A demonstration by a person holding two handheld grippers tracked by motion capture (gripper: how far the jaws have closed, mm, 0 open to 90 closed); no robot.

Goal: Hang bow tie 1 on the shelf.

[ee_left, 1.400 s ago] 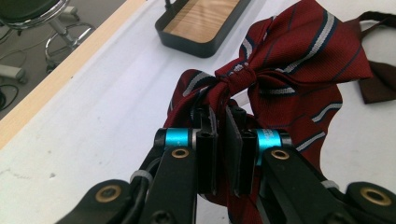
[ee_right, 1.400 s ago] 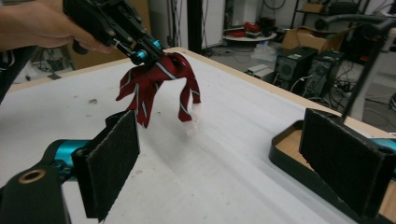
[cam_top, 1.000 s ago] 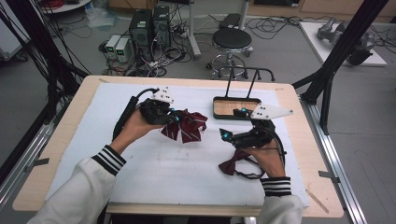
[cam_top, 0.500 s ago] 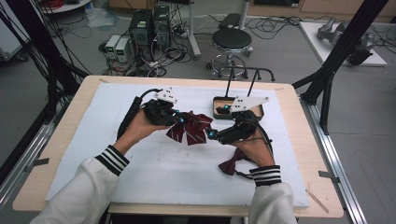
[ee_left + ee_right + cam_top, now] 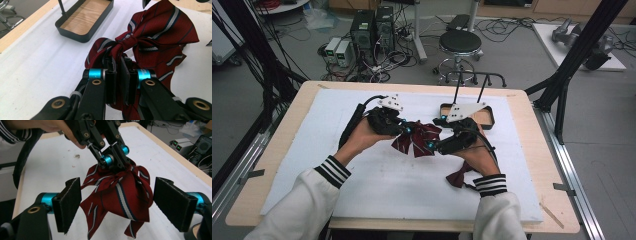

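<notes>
White foam-padded surface [image 5: 362, 200]: left claw [image 5: 408, 129] clenched on knot of striped maroon bow tie [image 5: 419, 139], lifted mid-surface, right claw [image 5: 117, 205] spread wide, just been narrowing around bow's loops, not gripping yet; wood-bottomed tray [image 5: 486, 118] behind, placement pending.

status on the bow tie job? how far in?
Done: the left tool is shut on the dark red striped fabric bow tie beside its knot, lifting it off the white foam mat. In hand: the right tool, its pads closing, brackets the bow without touching. Left: that second grip, then possibly placing it in the black wooden-bottomed tray.
</notes>
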